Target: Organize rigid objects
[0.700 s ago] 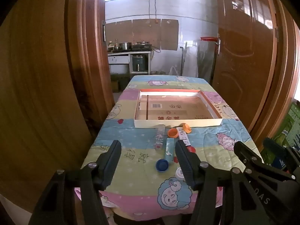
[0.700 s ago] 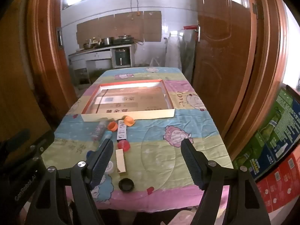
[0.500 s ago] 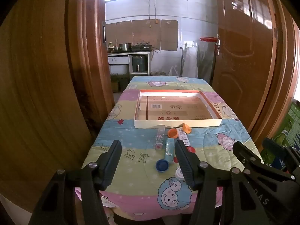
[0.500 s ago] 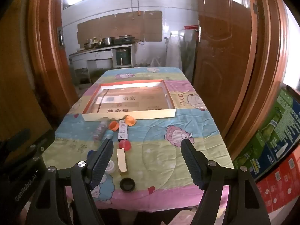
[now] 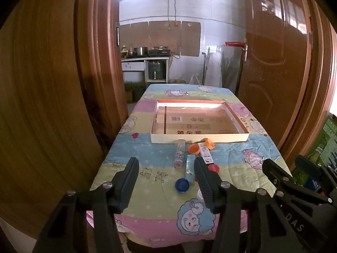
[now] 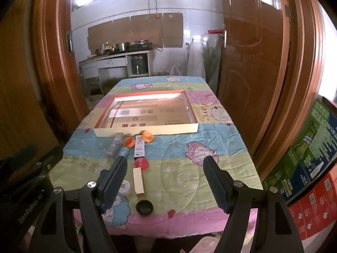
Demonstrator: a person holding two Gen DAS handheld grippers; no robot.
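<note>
Caps, tubes and small boxes lie in a loose cluster on the cartoon-print cloth of the desk (image 5: 242, 175), between its near edge and a shallow cardboard tray (image 5: 200, 137) that sits toward the far edge. In the left wrist view, a clear glitter tube (image 5: 180, 153) and a pale blue tube (image 5: 189, 166) lie side by side, an orange cap (image 5: 194, 148) and a second orange cap (image 5: 209, 143) rest just before the tray's near wall, a white printed box (image 5: 205, 154) lies beside them, and a blue cap (image 5: 182, 185) sits nearer the near edge. The left tongs (image 5: 166, 169) hang above the near edge, jaws apart, gripping nothing.

In the right wrist view, a red cap (image 6: 141, 164), a cream box (image 6: 138, 180), a white cap (image 6: 125, 186) and a black cap (image 6: 144, 207) run toward the near edge. The right tongs (image 6: 165, 168) stand wide apart over the cloth, empty.
</note>
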